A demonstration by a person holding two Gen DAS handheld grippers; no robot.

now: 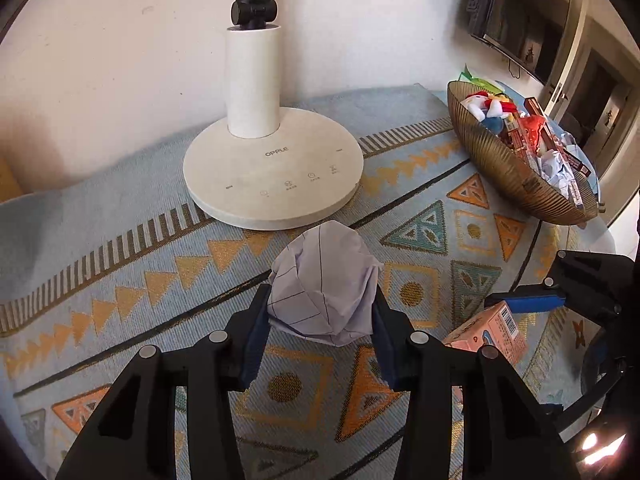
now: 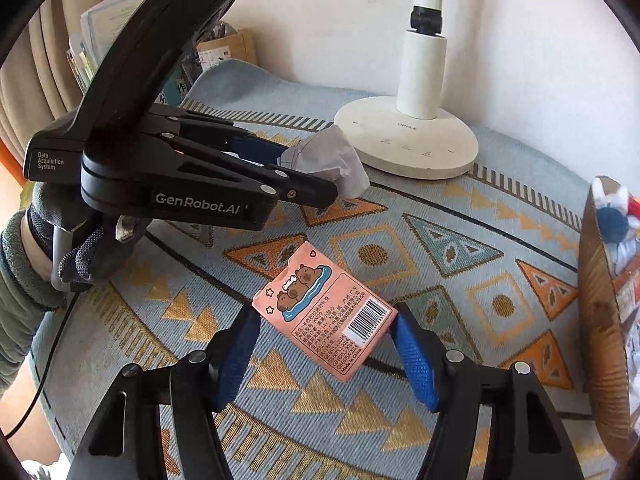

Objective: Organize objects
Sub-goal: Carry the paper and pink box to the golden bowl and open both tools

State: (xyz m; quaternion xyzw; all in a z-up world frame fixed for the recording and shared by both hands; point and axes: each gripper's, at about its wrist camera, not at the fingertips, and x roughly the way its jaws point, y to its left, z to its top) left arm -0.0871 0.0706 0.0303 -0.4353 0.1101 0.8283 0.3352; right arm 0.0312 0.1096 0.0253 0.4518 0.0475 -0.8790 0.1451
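Observation:
A crumpled ball of lined white paper [image 1: 324, 284] sits between the blue pads of my left gripper [image 1: 320, 306], which press on both of its sides just in front of the lamp base. In the right wrist view the same paper ball [image 2: 332, 156] pokes out past the left gripper's fingers [image 2: 312, 192]. A small pink card box [image 2: 324, 312] with cartoon animals and a barcode lies slanted between the pads of my right gripper [image 2: 324, 311], which touch its two opposite corners. That box [image 1: 490, 332] also shows at the right edge of the left wrist view.
A white desk lamp's round base [image 1: 272, 176] stands at the back against the wall on the patterned blue cloth [image 1: 420, 236]. A ribbed gold bowl [image 1: 504, 176] with toys, wrappers and crumpled paper stands at the right. Papers and a carton [image 2: 224, 50] lie behind the table's left end.

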